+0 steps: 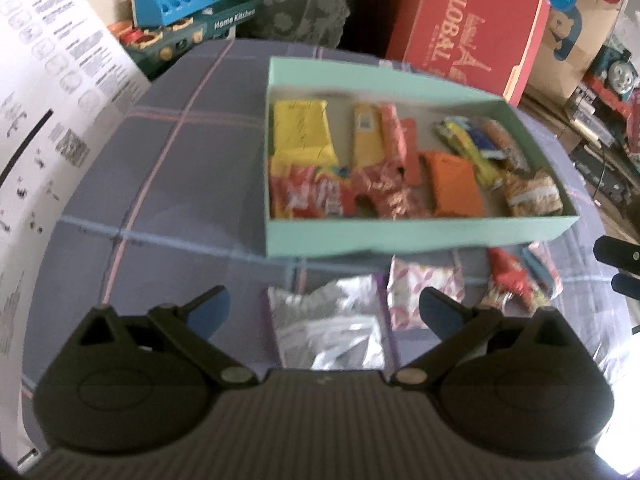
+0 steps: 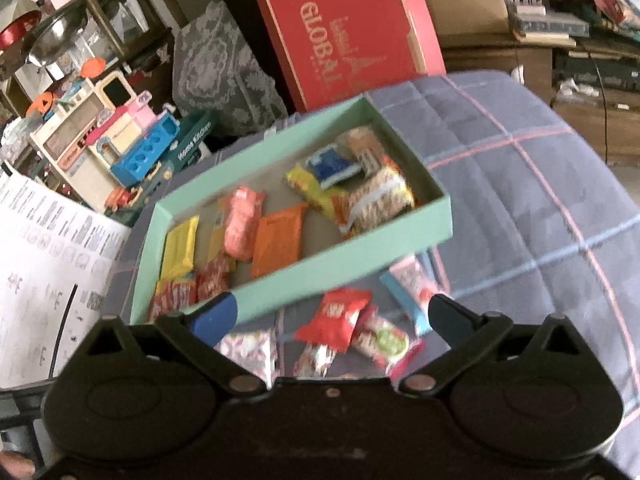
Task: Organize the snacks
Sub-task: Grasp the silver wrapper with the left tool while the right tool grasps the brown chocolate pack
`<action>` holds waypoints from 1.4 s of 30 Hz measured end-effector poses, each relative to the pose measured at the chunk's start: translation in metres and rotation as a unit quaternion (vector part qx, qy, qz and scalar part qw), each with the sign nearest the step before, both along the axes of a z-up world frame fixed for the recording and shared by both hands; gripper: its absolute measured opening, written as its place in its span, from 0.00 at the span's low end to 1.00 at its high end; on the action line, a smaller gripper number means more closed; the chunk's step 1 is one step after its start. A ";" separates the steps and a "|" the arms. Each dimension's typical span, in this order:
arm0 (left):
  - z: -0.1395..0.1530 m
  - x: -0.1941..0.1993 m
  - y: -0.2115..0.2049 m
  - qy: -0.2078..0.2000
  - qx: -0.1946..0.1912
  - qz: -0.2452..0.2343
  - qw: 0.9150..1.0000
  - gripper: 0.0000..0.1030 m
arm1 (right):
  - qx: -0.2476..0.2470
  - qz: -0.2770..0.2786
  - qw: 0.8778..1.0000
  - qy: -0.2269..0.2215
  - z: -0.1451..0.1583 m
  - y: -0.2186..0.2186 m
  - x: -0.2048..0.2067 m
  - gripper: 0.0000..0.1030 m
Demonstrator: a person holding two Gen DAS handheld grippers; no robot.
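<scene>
A mint green box point(image 1: 400, 234) point(image 2: 344, 268) lies on the checked cloth and holds several snack packets, among them a yellow one point(image 1: 302, 130) and an orange one point(image 1: 452, 188) point(image 2: 278, 244). In front of the box lie loose snacks: a silver packet point(image 1: 326, 328), a pink-patterned packet point(image 1: 424, 288) point(image 2: 250, 350), a red packet point(image 1: 510, 274) point(image 2: 334, 316) and a light blue packet point(image 2: 410, 288). My left gripper point(image 1: 324, 312) hangs open above the silver packet, holding nothing. My right gripper point(image 2: 332, 314) is open over the red packet, empty too.
A large white printed sheet point(image 1: 44, 160) point(image 2: 44, 276) stands at the left. Behind the table are a red box point(image 1: 468, 28) point(image 2: 348, 28), toy kitchen sets point(image 1: 180, 12) point(image 2: 116, 148) and cardboard boxes. The checked cloth point(image 2: 540, 200) stretches bare to the right of the box.
</scene>
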State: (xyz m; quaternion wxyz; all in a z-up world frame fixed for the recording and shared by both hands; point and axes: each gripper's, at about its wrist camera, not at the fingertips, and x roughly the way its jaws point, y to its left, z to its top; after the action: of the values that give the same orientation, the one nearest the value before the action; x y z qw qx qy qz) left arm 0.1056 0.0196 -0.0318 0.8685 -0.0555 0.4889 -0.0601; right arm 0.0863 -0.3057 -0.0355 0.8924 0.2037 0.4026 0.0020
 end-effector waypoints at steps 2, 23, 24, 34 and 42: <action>-0.007 -0.003 0.000 0.009 0.003 -0.002 1.000 1.00 | 0.004 0.006 1.000 0.011 -0.007 0.003 -0.006 1.00; -0.059 0.001 -0.029 0.045 0.068 -0.012 0.997 1.00 | 0.002 0.051 0.996 0.079 -0.061 0.037 -0.044 0.89; -0.061 0.001 -0.026 0.046 0.068 -0.008 0.997 1.00 | -0.003 0.055 0.995 0.079 -0.061 0.040 -0.044 0.87; -0.066 -0.005 0.016 0.055 0.062 0.021 0.996 1.00 | -0.065 0.095 0.990 0.080 -0.067 0.078 -0.037 0.66; -0.064 -0.004 0.027 0.051 0.051 0.022 0.997 1.00 | -0.150 0.121 0.979 0.065 -0.072 0.109 -0.025 0.45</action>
State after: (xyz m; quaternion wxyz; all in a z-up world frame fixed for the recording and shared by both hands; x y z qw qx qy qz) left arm 0.1013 0.0466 -0.0962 0.8451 -0.0249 0.5338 -0.0129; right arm 0.0609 -0.1968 -0.1078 0.8781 0.0167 0.4769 0.0362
